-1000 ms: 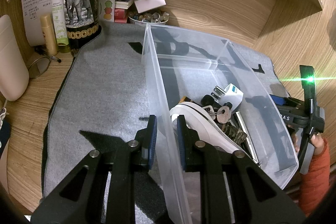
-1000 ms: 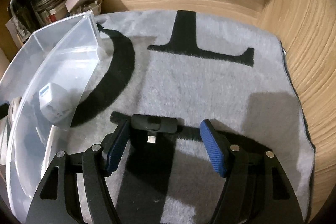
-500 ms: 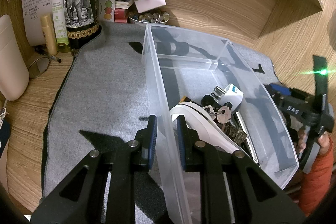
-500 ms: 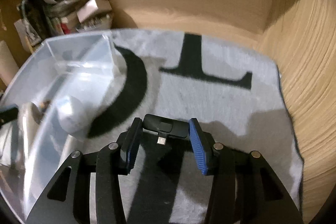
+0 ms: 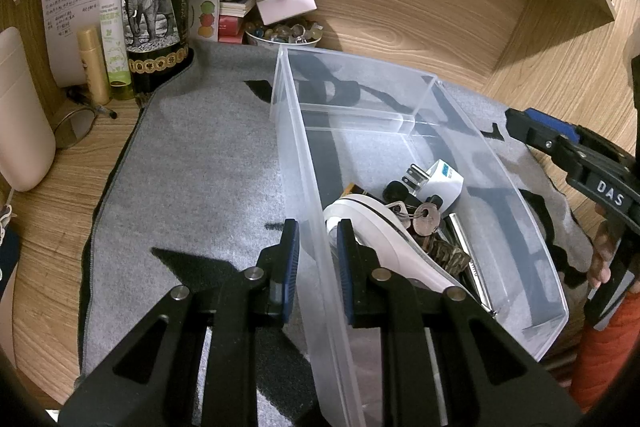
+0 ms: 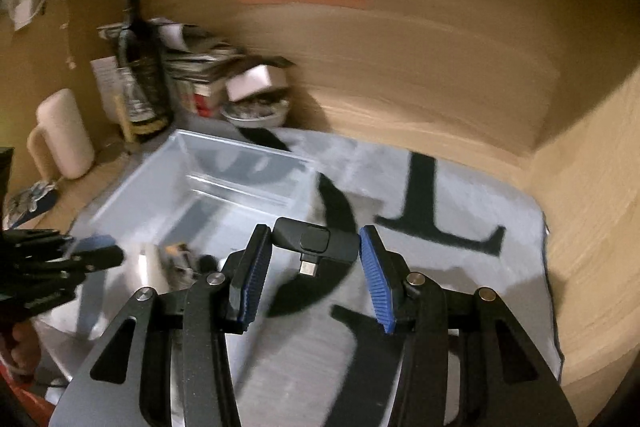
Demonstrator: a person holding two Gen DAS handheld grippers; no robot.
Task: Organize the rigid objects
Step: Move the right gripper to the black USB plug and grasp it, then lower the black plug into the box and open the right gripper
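On the desk: a grey felt mat with black letters covers the wood-grain desktop; wooden walls rise behind and to the right of the mat.
Bin: a clear plastic rectangular bin stands on the mat, holding keys, a white plug and other small items.
Left gripper: clenched on the bin's near side wall, one pad inside, one outside.
Right gripper: grasping a small black adapter with a metal connector, lifted above the mat at the bin's right edge.
Behind the mat: a dark bottle with an elephant label, papers, a bowl of beads.
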